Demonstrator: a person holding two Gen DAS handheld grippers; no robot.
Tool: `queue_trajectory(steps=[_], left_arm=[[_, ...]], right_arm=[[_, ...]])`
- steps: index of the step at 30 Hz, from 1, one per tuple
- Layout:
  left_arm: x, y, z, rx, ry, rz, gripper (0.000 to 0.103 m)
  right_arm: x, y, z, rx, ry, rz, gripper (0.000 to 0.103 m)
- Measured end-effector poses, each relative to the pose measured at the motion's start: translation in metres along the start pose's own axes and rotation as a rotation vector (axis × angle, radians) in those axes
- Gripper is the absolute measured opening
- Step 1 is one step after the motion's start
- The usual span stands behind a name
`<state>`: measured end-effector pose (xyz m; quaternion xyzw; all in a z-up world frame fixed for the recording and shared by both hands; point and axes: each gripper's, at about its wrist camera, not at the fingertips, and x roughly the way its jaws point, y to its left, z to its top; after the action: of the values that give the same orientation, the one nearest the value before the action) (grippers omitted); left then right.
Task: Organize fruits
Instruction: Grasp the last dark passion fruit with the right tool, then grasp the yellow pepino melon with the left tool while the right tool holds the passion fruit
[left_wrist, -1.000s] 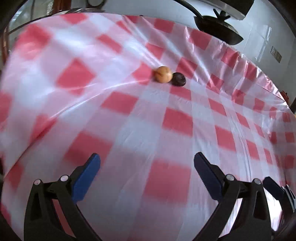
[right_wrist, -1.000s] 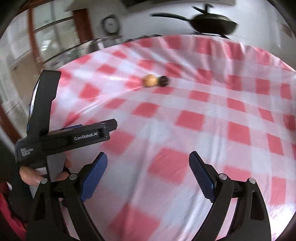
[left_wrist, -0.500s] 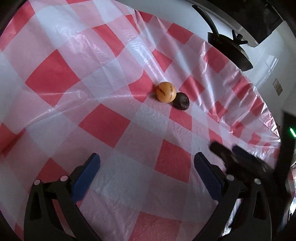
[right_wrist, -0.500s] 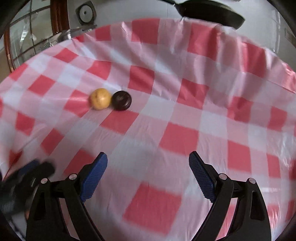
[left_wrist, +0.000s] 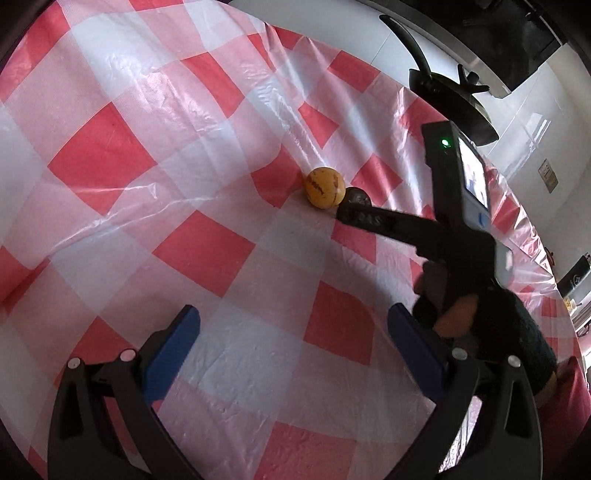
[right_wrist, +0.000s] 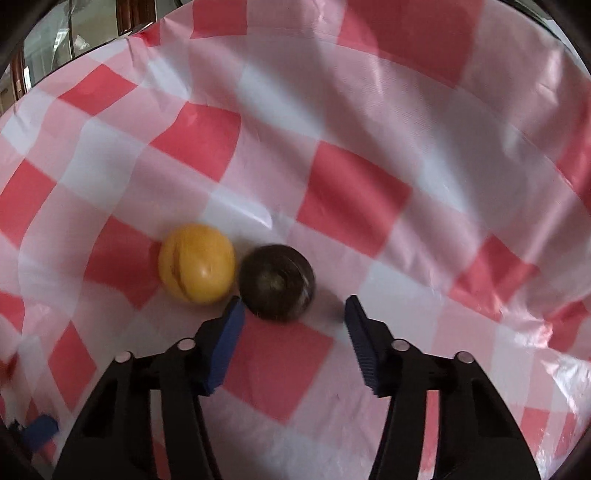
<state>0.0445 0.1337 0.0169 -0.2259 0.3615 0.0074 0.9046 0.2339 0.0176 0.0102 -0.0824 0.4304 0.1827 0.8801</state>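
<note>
A yellow-orange round fruit (right_wrist: 196, 263) and a dark brown round fruit (right_wrist: 276, 281) lie touching on the red-and-white checked tablecloth (right_wrist: 354, 192). My right gripper (right_wrist: 293, 310) is open, its fingers just short of the dark fruit, with the left pad (right_wrist: 231, 328) beside the gap between the two fruits. In the left wrist view the orange fruit (left_wrist: 325, 187) shows mid-table, and the dark fruit (left_wrist: 357, 195) is partly hidden behind the right gripper's body (left_wrist: 436, 229). My left gripper (left_wrist: 291, 350) is open and empty, well back from the fruits.
A black pan (left_wrist: 454, 99) hangs at the far wall beyond the table's back edge. The plastic cloth is wrinkled around the fruits. A gloved hand (left_wrist: 495, 332) holds the right gripper at the right of the left wrist view.
My right gripper has moved forward and down close to the dark fruit, and its jaws have narrowed. The left gripper has drawn slightly nearer the fruits and stays open.
</note>
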Motion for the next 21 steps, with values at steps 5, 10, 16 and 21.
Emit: queue_trajectory(steps=[5, 10, 16, 21], left_arm=[[0.000, 0.001, 0.000, -0.006, -0.005, -0.002, 0.101], [0.000, 0.003, -0.001, -0.015, -0.007, 0.002, 0.101], [-0.001, 0.001, -0.002, -0.007, -0.004, 0.003, 0.101], [0.001, 0.000, -0.001, -0.002, 0.003, 0.008, 0.101]], right_arm=[[0.005, 0.000, 0.004, 0.008, -0.010, 0.021, 0.039], [-0.036, -0.022, -0.022, 0.120, -0.084, 0.096, 0.039], [-0.107, -0.066, -0.096, 0.261, -0.143, 0.049, 0.040], [-0.126, -0.106, -0.142, 0.429, -0.180, 0.043, 0.040]])
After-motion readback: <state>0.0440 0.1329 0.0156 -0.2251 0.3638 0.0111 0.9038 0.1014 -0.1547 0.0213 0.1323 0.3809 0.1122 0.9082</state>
